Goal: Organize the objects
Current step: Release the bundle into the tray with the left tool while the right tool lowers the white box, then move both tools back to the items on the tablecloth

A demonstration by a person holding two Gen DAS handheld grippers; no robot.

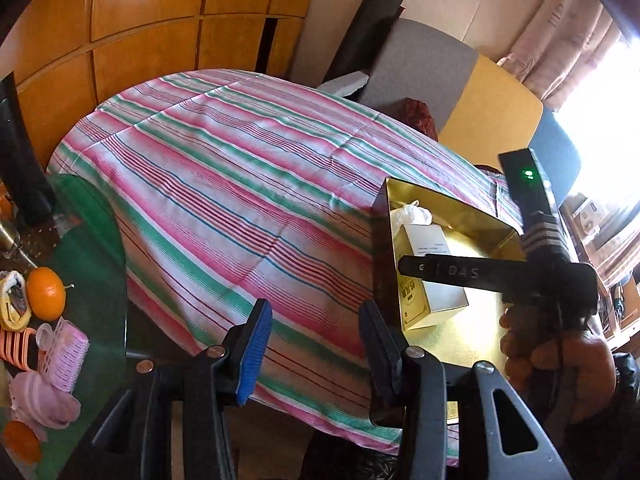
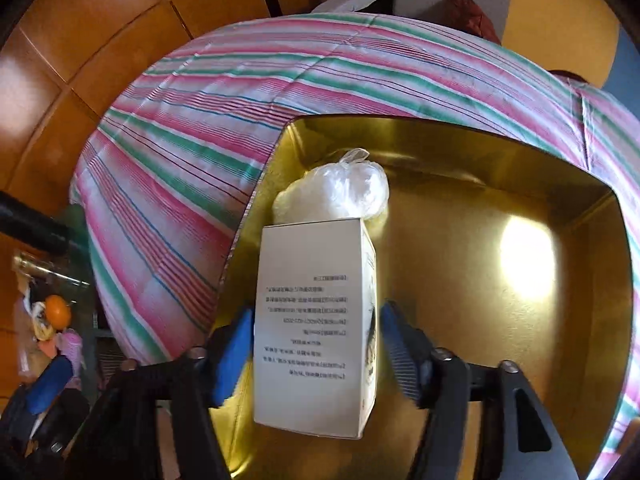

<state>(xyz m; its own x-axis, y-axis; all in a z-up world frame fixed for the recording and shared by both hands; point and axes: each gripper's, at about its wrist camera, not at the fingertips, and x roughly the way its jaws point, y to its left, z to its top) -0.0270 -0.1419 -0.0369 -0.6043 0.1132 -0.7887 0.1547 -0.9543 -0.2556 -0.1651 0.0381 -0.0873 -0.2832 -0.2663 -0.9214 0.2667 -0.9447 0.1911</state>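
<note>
A gold tin box [image 1: 460,344] [image 2: 500,240] sits on the striped bedspread. Inside it lie a white printed carton [image 2: 316,320] [image 1: 424,280] and a knotted clear plastic bag [image 2: 340,188] [image 1: 412,214]. My right gripper [image 2: 316,344] is open, its blue pads either side of the carton with small gaps; it shows in the left wrist view [image 1: 424,270] above the carton. My left gripper [image 1: 316,344] is open and empty over the bedspread, just left of the tin's wall.
A green glass table [image 1: 92,280] at the left holds an orange [image 1: 46,293], a pink brush [image 1: 66,354], a pink cloth item [image 1: 40,400] and other small things. The striped bed [image 1: 240,184] fills the middle. Wooden cabinets stand behind.
</note>
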